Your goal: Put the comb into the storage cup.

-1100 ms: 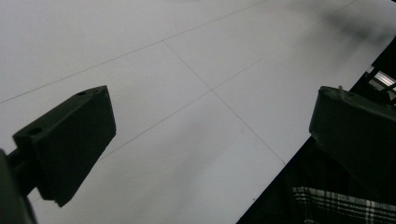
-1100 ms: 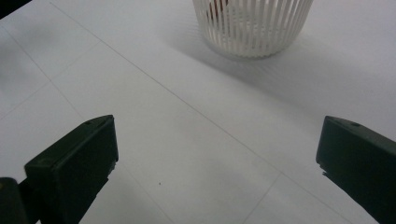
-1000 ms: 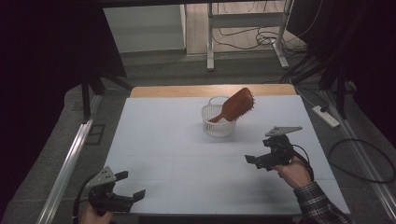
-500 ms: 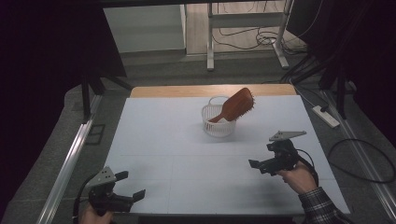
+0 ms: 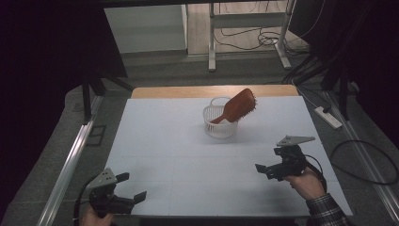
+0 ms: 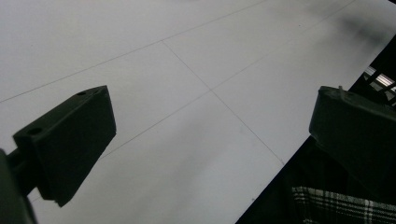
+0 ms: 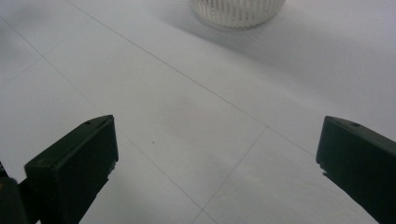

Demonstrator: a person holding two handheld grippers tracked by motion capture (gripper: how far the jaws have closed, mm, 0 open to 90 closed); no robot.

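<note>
One hairbrush (image 5: 237,106) leans in basket (image 5: 219,123), head up-right.

The white slotted plastic basket (image 7: 238,10) is cut off by the top edge of the right gripper view, leaving just its base. In the high view, the reddish-brown wooden hairbrush (image 5: 236,106) has its handle end hidden inside that basket; its bristles are too small to make out.
</note>
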